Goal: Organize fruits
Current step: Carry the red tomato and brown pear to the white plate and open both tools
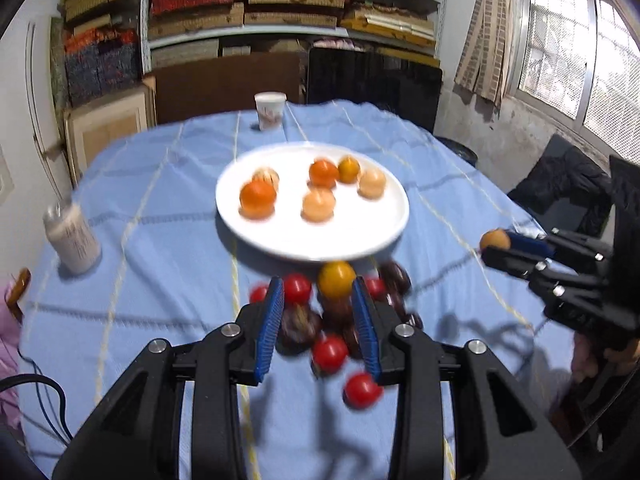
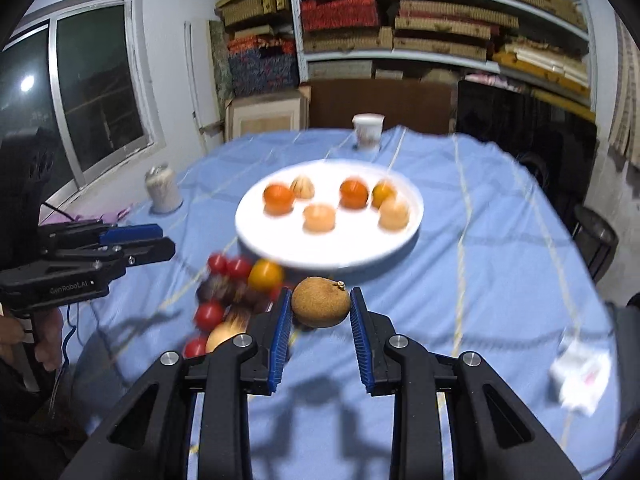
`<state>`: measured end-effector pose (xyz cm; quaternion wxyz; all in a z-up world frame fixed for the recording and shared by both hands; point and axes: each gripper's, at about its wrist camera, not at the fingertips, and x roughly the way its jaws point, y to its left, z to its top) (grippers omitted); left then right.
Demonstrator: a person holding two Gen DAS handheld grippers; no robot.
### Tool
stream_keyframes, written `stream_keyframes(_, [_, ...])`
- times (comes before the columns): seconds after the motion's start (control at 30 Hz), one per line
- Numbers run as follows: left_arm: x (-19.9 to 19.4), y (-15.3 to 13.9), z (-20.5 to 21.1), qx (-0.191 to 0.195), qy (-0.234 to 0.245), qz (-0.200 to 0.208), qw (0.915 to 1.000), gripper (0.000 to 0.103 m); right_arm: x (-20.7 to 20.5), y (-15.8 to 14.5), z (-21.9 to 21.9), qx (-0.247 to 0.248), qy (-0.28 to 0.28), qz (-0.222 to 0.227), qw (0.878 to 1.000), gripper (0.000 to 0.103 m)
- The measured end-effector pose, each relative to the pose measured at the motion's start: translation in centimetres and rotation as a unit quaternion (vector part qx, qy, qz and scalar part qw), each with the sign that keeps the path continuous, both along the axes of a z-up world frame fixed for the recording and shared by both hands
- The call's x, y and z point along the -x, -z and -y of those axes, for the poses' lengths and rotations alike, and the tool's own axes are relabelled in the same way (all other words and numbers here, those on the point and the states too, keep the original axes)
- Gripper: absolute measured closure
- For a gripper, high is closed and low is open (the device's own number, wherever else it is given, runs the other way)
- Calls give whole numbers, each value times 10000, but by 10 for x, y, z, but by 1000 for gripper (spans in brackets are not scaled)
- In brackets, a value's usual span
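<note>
A white plate point(image 1: 288, 236) point(image 2: 320, 248) in the middle of the blue tablecloth carries several orange and pale fruits. In front of it lies a pile of red tomatoes point(image 1: 330, 354), dark fruits point(image 1: 298, 326) and a yellow fruit point(image 1: 336, 279) point(image 2: 266, 274). My left gripper point(image 1: 319, 286) point(image 2: 166, 240) hovers above this pile, jaws narrow, with nothing gripped between the blue pads. My right gripper point(image 2: 320, 294) point(image 1: 490, 246) is shut on a round brown fruit point(image 2: 320, 302) point(image 1: 495, 239), held off the cloth just short of the plate's near edge.
A paper cup point(image 1: 271, 110) stands at the table's far edge and a pale can point(image 1: 72, 240) at its left. Crumpled white paper point(image 2: 580, 376) lies on the right. Packed shelves point(image 1: 292, 8) stand behind the table, and a dark chair point(image 1: 560, 184) is at the right.
</note>
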<state>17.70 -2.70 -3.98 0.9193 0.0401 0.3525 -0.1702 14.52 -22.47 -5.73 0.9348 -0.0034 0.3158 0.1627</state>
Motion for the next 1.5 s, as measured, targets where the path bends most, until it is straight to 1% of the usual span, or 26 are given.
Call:
stream_keyframes(0.03, [-3, -2, -1, -3, -6, 10, 10000, 69, -5, -5, 2, 39, 42, 56, 10000, 74])
stream_keyframes(0.1, [-6, -1, -1, 63, 78, -139, 9999, 69, -11, -9, 4, -12, 89, 14, 10000, 74])
stream_keyframes(0.13, [-3, 4, 1, 95, 257, -353, 9990, 69, -11, -7, 5, -74, 60, -53, 9999, 74])
stream_keyframes(0.2, [8, 15, 7, -35, 458, -473, 9978, 69, -5, 1, 1, -43, -58, -139, 9999, 74])
stream_keyframes(0.27, [23, 37, 14, -215, 664, -687, 9952, 67, 4, 13, -3, 29, -138, -207, 9997, 74])
stream_keyframes(0.3, [27, 48, 16, -259, 688, -808, 9940, 67, 8, 22, -4, -7, -144, -293, 9995, 74])
stream_keyframes(0.37, [29, 70, 19, -272, 686, -1060, 9916, 67, 15, 36, -1, -166, -100, -479, 9987, 74])
stream_keyframes(0.43, [27, 81, 20, -179, 618, -1169, 9911, 62, 21, 44, -1, -215, -75, -560, 9982, 74])
stream_keyframes(0.5, [25, 86, 24, -243, 547, -1070, 9925, 55, 26, 49, -2, -283, -81, -617, 9977, 74])
stream_keyframes(0.57, [25, 89, 27, -296, 543, -1053, 9925, 55, 30, 50, -3, -295, -85, -633, 9975, 74])
stream_keyframes(0.6, [28, 89, 29, -340, 557, -1002, 9928, 61, 32, 50, -3, -294, -96, -618, 9976, 74])
stream_keyframes(0.63, [29, 89, 29, -357, 586, -991, 9927, 70, 35, 49, -3, -280, -102, -596, 9978, 74])
stream_keyframes(0.67, [32, 90, 30, -377, 609, -1008, 9923, 72, 36, 48, -3, -271, -99, -581, 9979, 74])
stream_keyframes(0.77, [34, 90, 26, -264, 607, -1032, 9925, 72, 39, 50, -2, -333, -94, -591, 9977, 74])
stream_keyframes(0.9, [39, 88, 23, -211, 600, -1059, 9923, 72, 40, 52, -5, -387, -151, -622, 9972, 74])
stream_keyframes(1.03, [45, 82, 20, -160, 588, -974, 9934, 72, 41, 53, -8, -364, -203, -615, 9972, 74])
stream_keyframes(1.5, [46, 71, 9, -99, 363, -837, 9958, 72, 40, 58, -7, -328, -156, -680, 9970, 74])
